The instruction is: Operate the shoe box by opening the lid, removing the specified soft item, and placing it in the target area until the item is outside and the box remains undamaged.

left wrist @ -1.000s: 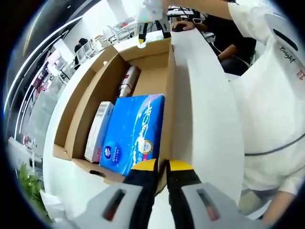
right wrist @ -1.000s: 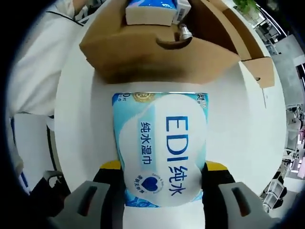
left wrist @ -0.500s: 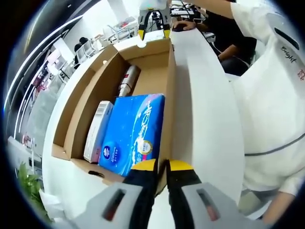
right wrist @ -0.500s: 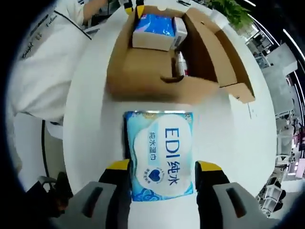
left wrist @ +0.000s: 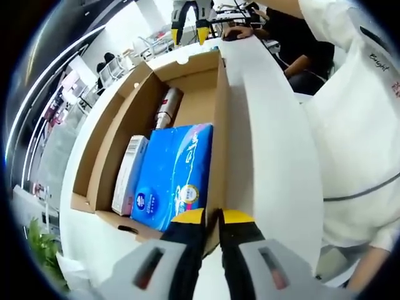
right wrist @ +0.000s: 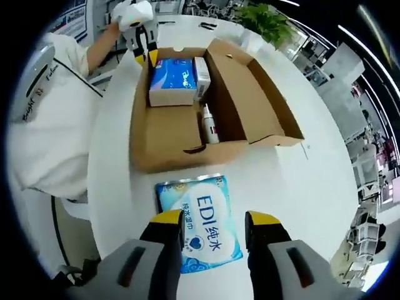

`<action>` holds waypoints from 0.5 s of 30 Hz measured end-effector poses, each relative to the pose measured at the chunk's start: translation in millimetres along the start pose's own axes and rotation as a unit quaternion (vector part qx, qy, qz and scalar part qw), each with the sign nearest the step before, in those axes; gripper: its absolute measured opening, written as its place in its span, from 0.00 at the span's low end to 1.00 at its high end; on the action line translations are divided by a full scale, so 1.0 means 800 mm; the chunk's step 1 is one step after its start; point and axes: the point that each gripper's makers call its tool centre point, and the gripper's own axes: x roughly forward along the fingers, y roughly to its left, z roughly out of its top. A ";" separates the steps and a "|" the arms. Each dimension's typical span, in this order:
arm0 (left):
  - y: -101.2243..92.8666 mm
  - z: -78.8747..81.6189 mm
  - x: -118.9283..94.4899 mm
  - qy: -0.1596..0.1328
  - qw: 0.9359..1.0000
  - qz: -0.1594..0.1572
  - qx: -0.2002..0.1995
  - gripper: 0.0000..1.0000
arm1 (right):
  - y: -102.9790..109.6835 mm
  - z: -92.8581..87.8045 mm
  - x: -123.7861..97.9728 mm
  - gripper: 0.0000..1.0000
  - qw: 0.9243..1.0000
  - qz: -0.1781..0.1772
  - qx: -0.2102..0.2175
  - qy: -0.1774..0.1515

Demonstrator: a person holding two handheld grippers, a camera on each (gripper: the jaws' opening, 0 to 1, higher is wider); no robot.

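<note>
Blue wipes pack (right wrist: 199, 222) flat, long axis toward box (right wrist: 164, 139).

Left gripper (left wrist: 211, 220) clamps the near wall of the open cardboard box (left wrist: 119, 125); blue tissue pack (left wrist: 172, 175) lies inside.
</note>
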 end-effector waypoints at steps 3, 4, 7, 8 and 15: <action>0.000 0.000 0.000 -0.002 1.000 0.003 0.004 0.08 | -0.007 0.027 -0.013 0.38 0.996 -0.020 0.040 -0.075; 0.001 0.000 -0.001 -0.004 1.000 0.003 0.002 0.08 | -0.009 0.029 -0.015 0.37 0.995 -0.022 0.043 -0.083; 0.001 0.001 -0.001 -0.007 1.000 0.006 0.001 0.09 | -0.026 0.040 -0.026 0.36 0.989 -0.063 0.065 -0.121; 0.001 0.001 -0.001 -0.006 1.000 0.007 0.000 0.09 | -0.024 0.045 -0.027 0.35 0.988 -0.064 0.062 -0.130; 0.001 0.001 -0.001 -0.007 1.000 0.007 -0.002 0.09 | -0.039 0.064 -0.034 0.32 0.979 -0.114 0.063 -0.160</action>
